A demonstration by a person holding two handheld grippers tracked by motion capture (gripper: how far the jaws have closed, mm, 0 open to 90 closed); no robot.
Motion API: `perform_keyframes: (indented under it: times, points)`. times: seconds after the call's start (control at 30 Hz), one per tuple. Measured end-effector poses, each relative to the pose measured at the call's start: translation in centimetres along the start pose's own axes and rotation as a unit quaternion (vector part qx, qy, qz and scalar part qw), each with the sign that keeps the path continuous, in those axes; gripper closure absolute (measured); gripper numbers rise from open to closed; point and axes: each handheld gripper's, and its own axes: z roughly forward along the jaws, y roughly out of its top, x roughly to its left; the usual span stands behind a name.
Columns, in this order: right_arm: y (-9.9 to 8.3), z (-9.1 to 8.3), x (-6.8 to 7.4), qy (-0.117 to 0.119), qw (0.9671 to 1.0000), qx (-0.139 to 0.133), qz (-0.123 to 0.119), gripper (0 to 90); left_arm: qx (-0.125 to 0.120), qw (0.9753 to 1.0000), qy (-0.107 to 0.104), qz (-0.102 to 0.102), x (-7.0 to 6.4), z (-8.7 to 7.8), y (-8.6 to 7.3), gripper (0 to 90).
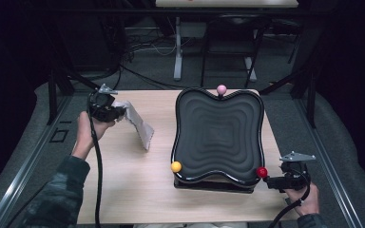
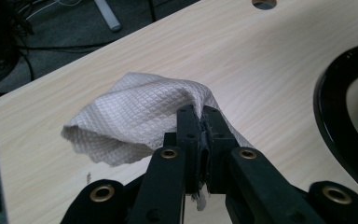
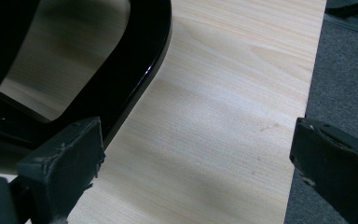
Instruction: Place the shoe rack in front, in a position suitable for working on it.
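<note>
1. The left gripper [image 1: 105, 107] is holding a white quilted cloth [image 1: 138, 124] up at about ten o'clock on the table [image 1: 138, 190], with its jaws pressed tight together on one bunched corner.
2. In the left gripper view, the cloth [image 2: 135, 116] is draping away from the jaws toward nine o'clock, one end pinched, the rest hanging loose and trailing down to the table [image 2: 270, 60].
3. The black wavy tray [image 1: 217, 133] is sitting at centre-right on a raised base, with a pink ball [image 1: 221, 89] at its twelve o'clock, a yellow ball [image 1: 176, 166] at seven o'clock and a red ball [image 1: 262, 172] at five o'clock.
4. The right gripper [image 1: 285, 181] is waiting at the tray's five o'clock corner, just beside the red ball; in its own view the jaws are standing wide apart and gripping nothing, with the tray's glossy rim [image 3: 140, 70] near the left one.
5. My read: this is the carry step of a wipe, cloth grasped, not yet on the tray.
6. The next move is calling for the left gripper to swing toward three o'clock and lower the cloth onto the ridged surface, keeping the pinch firm.
7. The right gripper is looking placed to steady the tray, though it isn't touching it that I can tell.
</note>
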Motion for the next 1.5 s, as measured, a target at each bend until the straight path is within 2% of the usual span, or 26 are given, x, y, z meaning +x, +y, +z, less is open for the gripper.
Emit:
perform_keyframes:
  times: [0.07,0.1,0.13,0.17,0.27,0.33,0.53,0.67,0.8,0.83,0.87,0.9,0.97,1.0,1.03,1.13,1.17,1.2,1.27,1.3,1.37,1.43,1.47,1.5]
  points:
    - [0.0,0.0,0.0,0.000,1.0000,0.001,0.000,2.2,0.000,1.0000,0.003,0.007,-0.1,-0.5,0.0,87.1]
    - [0.0,0.0,0.1,-0.001,1.0000,0.003,0.001,2.2,0.004,0.9998,0.005,0.021,-0.4,-1.7,-0.1,87.0]
    - [0.0,0.0,0.1,0.000,1.0000,0.003,0.001,2.2,0.004,0.9998,0.005,0.021,-0.4,-1.7,-0.1,87.0]
    - [0.0,0.0,0.1,0.001,1.0000,0.003,0.002,2.2,0.011,0.9993,0.008,0.036,-0.7,-3.0,-0.3,87.0]
    - [0.0,0.0,0.1,0.001,1.0000,0.003,0.001,2.2,0.012,0.9990,0.009,0.042,-0.8,-3.9,-0.7,87.0]
    - [0.1,0.0,0.2,-0.003,1.0000,-0.001,0.000,2.2,0.014,0.9986,0.010,0.050,-1.0,-5.5,-1.4,87.0]
    - [0.1,0.0,0.2,-0.003,1.0000,0.004,0.000,2.2,0.018,0.9986,0.022,0.044,-0.9,-8.8,-3.3,87.0]
    - [0.1,0.0,0.2,-0.004,1.0000,0.007,0.000,2.2,0.025,0.9985,0.023,0.044,-0.9,-9.8,-4.4,86.9]
    - [0.1,0.0,0.3,-0.005,1.0000,0.008,-0.002,2.2,0.036,0.9984,0.026,0.036,-0.9,-11.4,-6.9,86.9]
    - [0.1,0.0,0.3,-0.005,1.0000,0.008,-0.002,2.2,0.036,0.9984,0.026,0.036,-0.9,-11.4,-6.9,86.9]
    - [0.1,0.2,0.3,-0.008,1.0000,0.003,-0.001,2.2,0.037,0.9986,0.024,0.028,-0.8,-11.9,-7.8,86.9]
    - [0.1,0.2,0.3,-0.008,1.0000,0.003,-0.001,2.2,0.037,0.9986,0.024,0.028,-0.8,-11.9,-7.8,86.9]
    - [0.1,0.2,0.3,-0.008,0.9999,0.010,-0.003,2.2,0.044,0.9988,0.015,0.017,-0.6,-12.3,-9.2,86.9]
    - [0.1,0.2,0.3,-0.008,0.9999,0.010,-0.003,2.2,0.044,0.9988,0.015,0.017,-0.6,-12.3,-9.2,86.9]
    - [0.1,0.2,0.3,-0.010,0.9999,0.009,-0.003,2.2,0.053,0.9985,0.007,0.010,-0.5,-12.2,-10.3,86.9]
    - [0.2,0.1,0.3,-0.010,0.9999,0.011,-0.003,2.2,0.065,0.9979,-0.001,-0.001,-0.4,-11.6,-11.9,86.9]
    - [0.2,0.1,0.3,-0.010,0.9999,0.012,-0.003,2.2,0.065,0.9979,-0.001,-0.001,-0.4,-11.6,-11.9,86.9]
    - [0.2,0.2,0.3,-0.011,0.9999,0.010,-0.003,2.2,0.080,0.9968,-0.008,-0.009,-0.3,-10.8,-12.9,86.9]
    - [0.2,0.2,0.4,-0.012,0.9999,0.010,-0.003,2.2,0.088,0.9959,-0.011,-0.018,-0.3,-9.9,-13.9,86.9]
    - [0.2,0.2,0.4,-0.013,0.9999,0.010,-0.003,2.2,0.099,0.9948,-0.013,-0.020,-0.2,-9.2,-14.5,86.9]
    - [0.2,0.2,0.4,-0.012,0.9999,0.010,-0.002,2.2,0.104,0.9941,-0.019,-0.026,-0.1,-8.7,-15.1,86.9]
    - [0.1,0.2,0.3,-0.013,0.9999,0.010,-0.003,2.2,0.128,0.9906,-0.033,-0.036,0.0,-7.3,-16.5,86.9]
    - [0.1,0.2,0.3,-0.013,0.9999,0.010,-0.003,2.2,0.128,0.9906,-0.033,-0.036,0.0,-7.3,-16.5,86.9]
    - [0.1,0.2,0.3,-0.014,0.9998,0.010,-0.003,2.2,0.144,0.9879,-0.039,-0.043,0.1,-6.2,-17.6,86.8]
